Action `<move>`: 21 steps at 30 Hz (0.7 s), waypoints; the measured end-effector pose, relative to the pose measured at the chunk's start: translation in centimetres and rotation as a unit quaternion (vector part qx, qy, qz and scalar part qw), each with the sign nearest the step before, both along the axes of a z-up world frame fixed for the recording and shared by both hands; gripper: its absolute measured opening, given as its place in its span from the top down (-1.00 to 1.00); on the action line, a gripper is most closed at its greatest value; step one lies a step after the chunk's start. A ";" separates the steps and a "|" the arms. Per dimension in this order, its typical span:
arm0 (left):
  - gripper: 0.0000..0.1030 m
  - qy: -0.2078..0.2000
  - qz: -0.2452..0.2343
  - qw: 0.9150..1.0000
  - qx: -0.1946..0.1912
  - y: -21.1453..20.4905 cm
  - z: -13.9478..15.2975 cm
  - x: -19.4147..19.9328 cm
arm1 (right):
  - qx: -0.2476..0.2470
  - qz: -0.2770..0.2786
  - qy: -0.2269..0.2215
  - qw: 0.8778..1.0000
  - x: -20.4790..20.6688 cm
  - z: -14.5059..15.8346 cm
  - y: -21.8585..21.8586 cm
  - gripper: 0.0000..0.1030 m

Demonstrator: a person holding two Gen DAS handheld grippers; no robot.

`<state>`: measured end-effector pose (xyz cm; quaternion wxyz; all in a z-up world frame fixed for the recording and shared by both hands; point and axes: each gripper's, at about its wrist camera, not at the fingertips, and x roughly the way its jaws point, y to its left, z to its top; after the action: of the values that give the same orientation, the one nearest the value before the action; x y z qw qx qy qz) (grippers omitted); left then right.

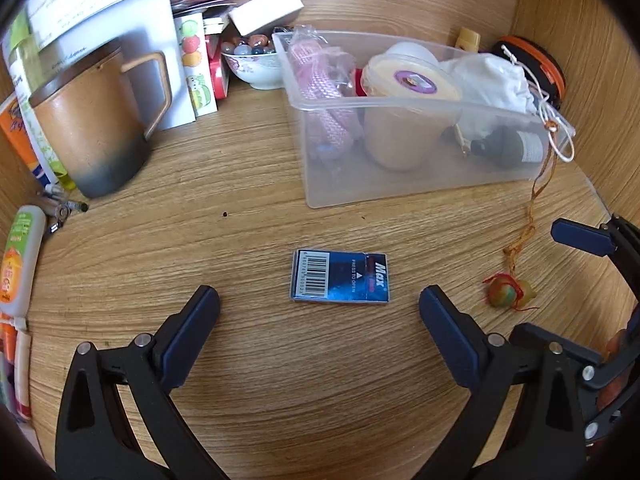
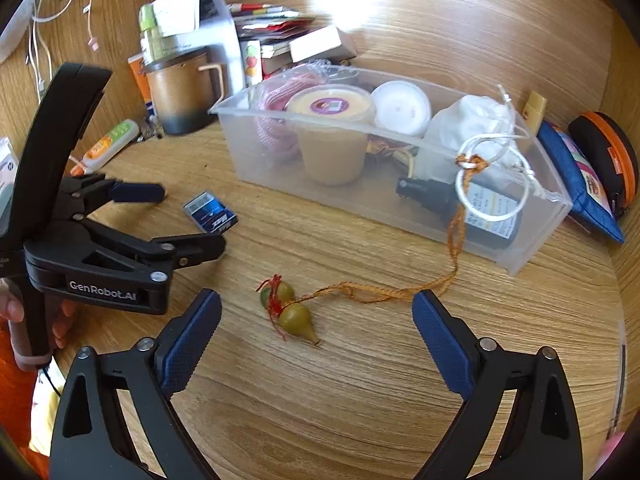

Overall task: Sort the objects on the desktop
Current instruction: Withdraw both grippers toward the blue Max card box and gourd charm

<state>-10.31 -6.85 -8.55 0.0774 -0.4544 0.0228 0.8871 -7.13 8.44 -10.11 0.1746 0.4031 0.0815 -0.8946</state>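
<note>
A small blue "Max" box (image 1: 340, 276) with a barcode lies flat on the wooden desk. My left gripper (image 1: 318, 304) stands open just short of it, one finger on each side, touching nothing. The right wrist view shows the same box (image 2: 210, 214) between the left gripper's (image 2: 190, 218) tips. A green-yellow gourd charm (image 2: 290, 312) with red thread lies between the wide-open fingers of my right gripper (image 2: 316, 304), untouched. Its orange cord (image 2: 400, 294) runs up over the clear bin (image 2: 532, 248). The charm (image 1: 506, 294) also lies right of the left gripper.
The clear bin (image 1: 360, 188) holds a lidded cup, pink items, a white pouch and a dark bottle. A brown mug (image 1: 92, 120), a bowl of beads (image 1: 256, 64) and papers crowd the back left. A tube (image 1: 20, 256) lies left. An orange-rimmed case (image 2: 608, 160) sits at right.
</note>
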 end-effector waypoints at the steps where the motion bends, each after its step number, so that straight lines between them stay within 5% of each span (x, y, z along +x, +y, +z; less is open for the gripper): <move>1: -0.97 -0.001 0.000 1.000 -0.006 0.2 0.0 0.0 | 0.007 0.003 -0.003 1.000 0.0 -0.2 -0.2 -0.67; 4: -0.97 -0.001 -0.002 1.000 -0.013 0.4 -0.1 -0.2 | 0.020 0.008 -0.009 1.000 -0.2 -0.6 -0.7 -0.40; 15: -0.89 0.001 -0.009 1.000 -0.014 0.5 0.0 -0.4 | 0.022 0.026 -0.023 0.999 -0.7 -1.1 -1.1 -0.10; 21: -0.58 0.011 -0.025 0.999 -0.017 1.0 0.2 -0.2 | 0.012 0.030 -0.027 0.999 -0.6 -1.1 -0.9 -0.02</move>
<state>-10.46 -5.83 -8.32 0.0918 -0.4451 0.0499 0.8893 -7.76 7.49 -11.20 0.1985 0.4270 0.0993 -0.8766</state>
